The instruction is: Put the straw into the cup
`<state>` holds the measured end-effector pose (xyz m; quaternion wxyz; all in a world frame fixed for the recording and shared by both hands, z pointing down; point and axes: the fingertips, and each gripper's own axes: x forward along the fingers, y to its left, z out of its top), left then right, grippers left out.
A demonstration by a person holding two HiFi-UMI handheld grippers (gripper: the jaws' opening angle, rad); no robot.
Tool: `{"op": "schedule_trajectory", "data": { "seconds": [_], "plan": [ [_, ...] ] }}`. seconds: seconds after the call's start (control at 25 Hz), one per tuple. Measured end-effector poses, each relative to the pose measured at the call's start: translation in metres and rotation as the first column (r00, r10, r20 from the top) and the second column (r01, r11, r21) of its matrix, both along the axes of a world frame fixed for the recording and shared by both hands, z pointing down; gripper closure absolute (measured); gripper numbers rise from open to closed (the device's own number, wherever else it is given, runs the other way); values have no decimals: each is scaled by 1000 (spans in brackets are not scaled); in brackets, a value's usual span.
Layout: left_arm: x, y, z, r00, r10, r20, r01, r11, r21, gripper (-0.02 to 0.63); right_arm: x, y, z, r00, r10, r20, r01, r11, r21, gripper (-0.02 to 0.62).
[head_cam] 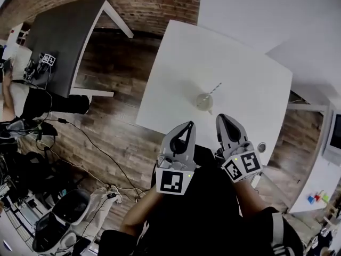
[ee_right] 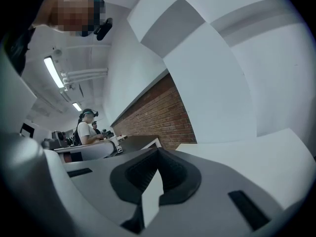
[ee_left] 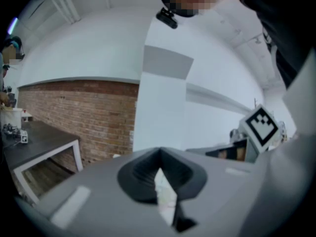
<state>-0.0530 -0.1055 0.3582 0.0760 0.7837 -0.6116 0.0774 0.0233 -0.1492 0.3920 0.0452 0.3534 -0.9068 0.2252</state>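
Note:
In the head view a clear cup [head_cam: 203, 101] stands near the middle of the white table [head_cam: 176, 79]. A striped straw [head_cam: 214, 88] leans out of the cup toward the upper right. My left gripper [head_cam: 189, 125] and right gripper [head_cam: 221, 118] are held side by side close to my body at the table's near edge, both short of the cup and pointing toward it. Both are shut with nothing between the jaws. The left gripper view shows my left gripper [ee_left: 159, 153] with its tips together, and so does the right gripper view for my right gripper [ee_right: 158, 153]. Neither gripper view shows the cup or straw.
A dark grey table [head_cam: 61, 33] stands to the left across the wood floor [head_cam: 114, 116], with cables and gear [head_cam: 64, 207] at the lower left. A brick wall [head_cam: 154, 1] runs behind. A small round object [head_cam: 261, 147] sits by the table's near right edge. A person [ee_right: 88, 128] works in the background.

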Motion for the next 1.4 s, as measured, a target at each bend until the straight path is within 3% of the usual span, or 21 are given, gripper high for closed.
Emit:
{"op": "schedule_trajectory", "data": {
  "seconds": [0.12,0.32,0.56,0.68,1.4],
  "plan": [
    [-10,4,-12,996,-51,-71,53,998,17,603,-1,8,-17,1000,-2,7,2,1000,24,588],
    [-24,10,-35,996,-60,-63,65,995,69,601,-5,14,-39,1000,8,7,-8,997,79,589],
    [-35,13,-47,995,-70,-64,75,995,72,603,1,15,-49,998,54,7,-55,994,91,589],
    [-31,12,-48,998,-52,-37,55,994,89,601,3,16,-50,998,56,4,-56,993,102,589],
    [-26,9,-47,998,-30,-59,36,994,100,603,1,14,-51,998,65,-18,-62,991,115,589]
  ]
}}
